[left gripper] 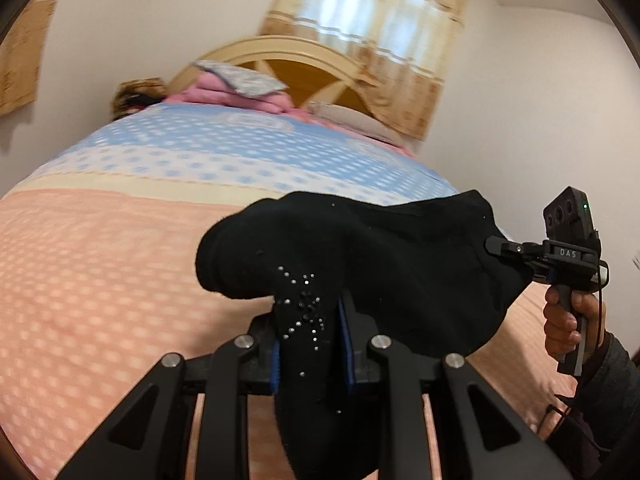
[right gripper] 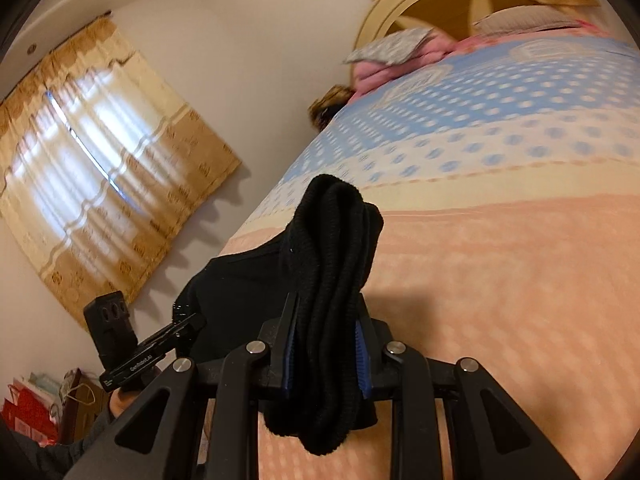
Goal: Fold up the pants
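The black pants (left gripper: 380, 256) hang between both grippers above the bed. My left gripper (left gripper: 308, 320) is shut on a bunched part with small rhinestones. In the left wrist view my right gripper (left gripper: 496, 246) grips the far right end of the fabric. In the right wrist view my right gripper (right gripper: 326, 324) is shut on a thick ribbed fold of the pants (right gripper: 332, 248). My left gripper (right gripper: 192, 324) shows at lower left, closed on the same cloth. The lower parts of the pants are hidden behind the fingers.
The bed (left gripper: 120, 264) has a pink, cream and blue dotted cover. Folded pink bedding and a grey pillow (left gripper: 240, 80) lie by the wooden headboard (left gripper: 320, 64). A curtained window (right gripper: 92, 168) is on the wall. Red bags (right gripper: 28, 408) stand on the floor.
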A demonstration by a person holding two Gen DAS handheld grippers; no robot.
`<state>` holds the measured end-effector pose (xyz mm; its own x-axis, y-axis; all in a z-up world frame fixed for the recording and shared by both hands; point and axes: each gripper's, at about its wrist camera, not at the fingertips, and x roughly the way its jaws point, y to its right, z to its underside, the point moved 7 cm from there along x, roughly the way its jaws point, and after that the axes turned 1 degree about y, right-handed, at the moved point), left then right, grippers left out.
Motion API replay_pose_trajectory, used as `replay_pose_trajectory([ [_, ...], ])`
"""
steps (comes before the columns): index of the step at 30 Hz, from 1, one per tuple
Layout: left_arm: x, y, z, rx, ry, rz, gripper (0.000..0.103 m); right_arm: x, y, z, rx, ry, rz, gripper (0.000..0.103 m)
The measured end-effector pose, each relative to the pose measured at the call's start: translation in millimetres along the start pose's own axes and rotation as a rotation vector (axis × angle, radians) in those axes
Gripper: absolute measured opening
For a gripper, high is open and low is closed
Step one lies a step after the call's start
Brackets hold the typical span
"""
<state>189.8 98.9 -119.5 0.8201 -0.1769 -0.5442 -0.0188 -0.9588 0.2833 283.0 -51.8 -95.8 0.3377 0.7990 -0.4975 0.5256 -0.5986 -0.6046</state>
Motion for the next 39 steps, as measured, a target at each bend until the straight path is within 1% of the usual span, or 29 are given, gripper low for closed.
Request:
replay_pose_trajectory([
  [1, 1, -12, -2, -0.005, 0.003, -0.026, 0.024, 14, -4, -4, -0.004, -0.013, -0.006, 0.025],
  [6, 9, -63, -2, -0.047, -0.007, -0.107, 0.024, 87, -21, -7, -0.001, -0.086, -0.028, 0.025],
  [8, 12, -78, 4, -0.069, -0.022, -0.129, 0.024, 112, -24, -5, 0.005, -0.121, -0.023, 0.025],
  [11, 20, -96, 21, -0.081, -0.063, -0.159, 0.024, 146, -17, 3, 0.032, -0.175, -0.006, 0.025],
  [12, 24, -100, 28, -0.077, -0.086, -0.169, 0.026, 153, -15, 4, 0.041, -0.186, -0.001, 0.025],
  [13, 27, -105, 36, -0.072, -0.108, -0.191, 0.031, 160, -9, 8, 0.057, -0.203, 0.005, 0.025],
  [14, 27, -109, 40, -0.072, -0.112, -0.208, 0.035, 165, 0, 12, 0.084, -0.215, 0.012, 0.029],
  [15, 26, -113, 42, -0.07, -0.103, -0.22, 0.043, 167, 6, 13, 0.104, -0.22, 0.015, 0.029],
  [16, 24, -116, 42, -0.065, -0.095, -0.245, 0.054, 168, 13, 15, 0.122, -0.224, 0.032, 0.031],
  [18, 22, -117, 43, -0.046, -0.092, -0.285, 0.063, 165, 27, 17, 0.128, -0.222, 0.084, 0.042],
  [19, 20, -117, 46, -0.03, -0.097, -0.291, 0.063, 161, 32, 16, 0.128, -0.215, 0.096, 0.046],
  [21, 17, -116, 51, -0.01, -0.111, -0.293, 0.064, 151, 37, 14, 0.129, -0.193, 0.121, 0.046],
  [24, 8, -122, 60, 0.01, -0.124, -0.318, 0.069, 135, 35, 8, 0.093, -0.149, 0.171, 0.046],
  [26, 4, -129, 63, -0.014, -0.121, -0.311, 0.071, 127, 25, 12, 0.083, -0.144, 0.122, 0.046],
  [27, 4, -131, 64, -0.023, -0.121, -0.311, 0.073, 125, 19, 17, 0.08, -0.159, 0.105, 0.046],
  [28, 4, -133, 65, -0.033, -0.119, -0.313, 0.074, 126, 15, 24, 0.058, -0.188, 0.115, 0.046],
  [30, 3, -134, 67, -0.044, -0.111, -0.311, 0.074, 128, 15, 37, -0.01, -0.216, 0.214, 0.046],
  [31, 4, -134, 67, -0.046, -0.109, -0.313, 0.075, 127, 17, 41, -0.031, -0.215, 0.251, 0.048],
  [33, 4, -132, 66, -0.043, -0.106, -0.323, 0.076, 123, 24, 43, -0.016, -0.194, 0.269, 0.052],
  [34, 4, -132, 66, -0.04, -0.105, -0.329, 0.077, 121, 28, 43, -0.006, -0.187, 0.285, 0.053],
  [36, 5, -131, 64, -0.036, -0.102, -0.347, 0.079, 119, 30, 44, -0.012, -0.182, 0.282, 0.053],
  [38, 4, -131, 66, -0.022, -0.1, -0.368, 0.081, 121, 33, 45, -0.041, -0.181, 0.31, 0.061],
  [39, 3, -130, 65, -0.019, -0.1, -0.376, 0.081, 121, 34, 44, -0.04, -0.173, 0.315, 0.061],
])
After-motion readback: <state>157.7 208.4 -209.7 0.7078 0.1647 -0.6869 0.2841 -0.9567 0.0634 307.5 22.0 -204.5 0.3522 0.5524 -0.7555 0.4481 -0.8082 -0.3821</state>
